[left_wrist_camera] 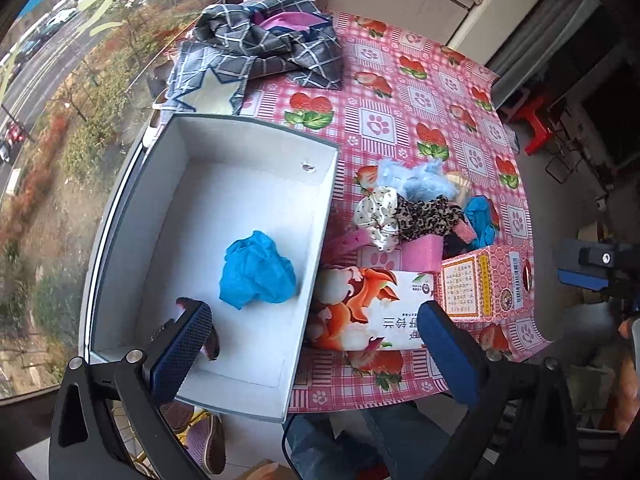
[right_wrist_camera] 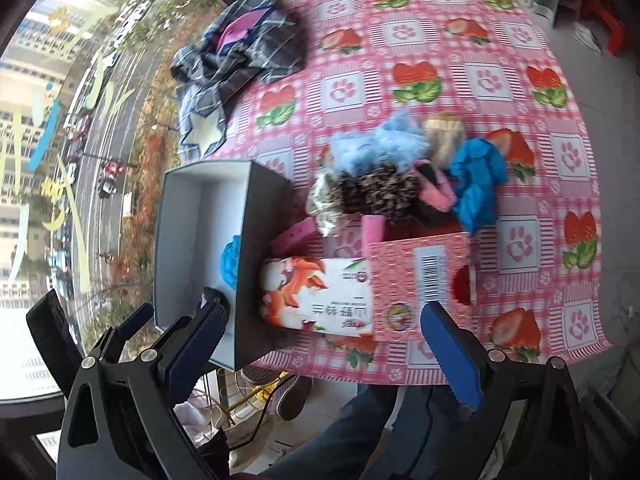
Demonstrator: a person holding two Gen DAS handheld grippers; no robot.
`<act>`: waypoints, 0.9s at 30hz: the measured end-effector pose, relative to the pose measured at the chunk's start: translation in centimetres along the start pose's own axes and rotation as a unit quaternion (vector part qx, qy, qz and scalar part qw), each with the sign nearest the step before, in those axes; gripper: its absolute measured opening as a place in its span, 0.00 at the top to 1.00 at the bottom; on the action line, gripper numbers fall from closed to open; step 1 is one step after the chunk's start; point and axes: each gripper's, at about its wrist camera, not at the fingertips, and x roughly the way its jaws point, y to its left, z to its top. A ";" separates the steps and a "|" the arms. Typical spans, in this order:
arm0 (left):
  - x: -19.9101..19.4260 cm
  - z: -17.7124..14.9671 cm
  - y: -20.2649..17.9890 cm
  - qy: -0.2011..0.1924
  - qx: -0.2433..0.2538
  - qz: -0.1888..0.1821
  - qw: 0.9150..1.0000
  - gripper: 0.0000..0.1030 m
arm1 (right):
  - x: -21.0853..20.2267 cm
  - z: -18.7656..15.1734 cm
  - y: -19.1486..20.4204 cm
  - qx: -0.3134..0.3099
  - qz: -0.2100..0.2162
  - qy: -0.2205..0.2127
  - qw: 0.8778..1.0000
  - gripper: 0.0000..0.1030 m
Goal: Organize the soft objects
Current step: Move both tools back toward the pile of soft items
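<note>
An open white box (left_wrist_camera: pixel 248 184) sits at the table's left edge with a crumpled blue soft piece (left_wrist_camera: pixel 256 268) inside. A small dark item (left_wrist_camera: pixel 214 346) lies in it too, half hidden by my left finger. My left gripper (left_wrist_camera: pixel 312 308) hangs open above the box's right wall, nothing between its fingers. To the right is a pile of soft things: a pale blue fluffy piece (right_wrist_camera: pixel 376 140), a leopard scrunchie (right_wrist_camera: pixel 384 192), a spotted white scrunchie (left_wrist_camera: pixel 376 212) and a blue glove (right_wrist_camera: pixel 476 184). My right gripper (right_wrist_camera: pixel 324 312) stands open and empty over the cartons.
A fox-print tissue pack (right_wrist_camera: pixel 316 296) and a pink carton (right_wrist_camera: pixel 420 280) lie at the front edge of the strawberry tablecloth (right_wrist_camera: pixel 500 80). Plaid cloth (left_wrist_camera: pixel 272 48) is heaped at the back left. A window runs along the left. The person's jeans (left_wrist_camera: pixel 340 440) are below.
</note>
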 end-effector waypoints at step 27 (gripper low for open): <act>22.3 13.7 -16.3 0.164 0.291 0.088 0.938 0.00 | 3.7 2.2 -21.8 0.181 -0.013 0.075 0.981 0.04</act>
